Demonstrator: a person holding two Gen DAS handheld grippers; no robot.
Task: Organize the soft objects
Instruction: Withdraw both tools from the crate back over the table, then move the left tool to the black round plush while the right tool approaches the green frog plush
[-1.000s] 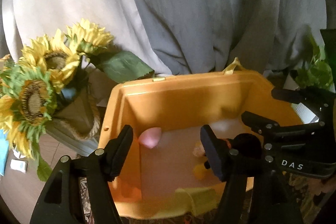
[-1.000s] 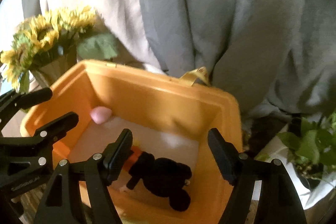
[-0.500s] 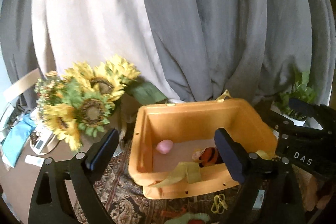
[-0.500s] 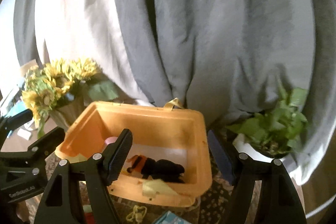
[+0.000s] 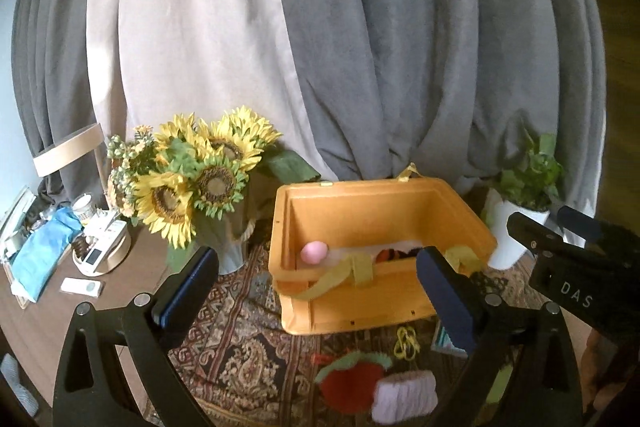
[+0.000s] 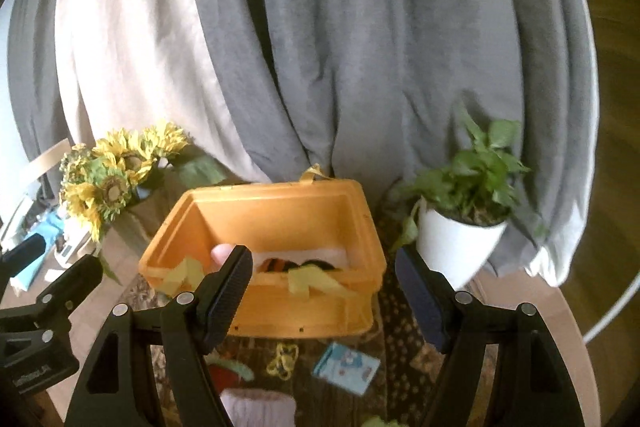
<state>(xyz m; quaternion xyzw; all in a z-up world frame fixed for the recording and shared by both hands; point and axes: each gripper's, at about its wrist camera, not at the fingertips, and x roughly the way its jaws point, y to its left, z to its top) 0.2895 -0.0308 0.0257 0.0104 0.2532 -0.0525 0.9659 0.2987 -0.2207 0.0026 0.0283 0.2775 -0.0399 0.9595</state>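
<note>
Hovering back from the orange bin (image 5: 360, 303), left gripper (image 5: 316, 291) spreads its jaws, nothing btwn; right gripper (image 6: 324, 291) half-wide, empty. Lilac knit pouch (image 5: 404, 397) lies below-front, long axis crosswise, nearer left.

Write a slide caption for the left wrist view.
Left gripper opening, empty, above orange bin; red toy on rug.

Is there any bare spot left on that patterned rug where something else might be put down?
Yes: the rug lies bare between the sunflower vase and the orange bin, down its left front. The brown tabletop below the white remote is also free. In front of the bin it is crowded: red knit toy, lilac knit piece, yellow loops, blue card.
</note>
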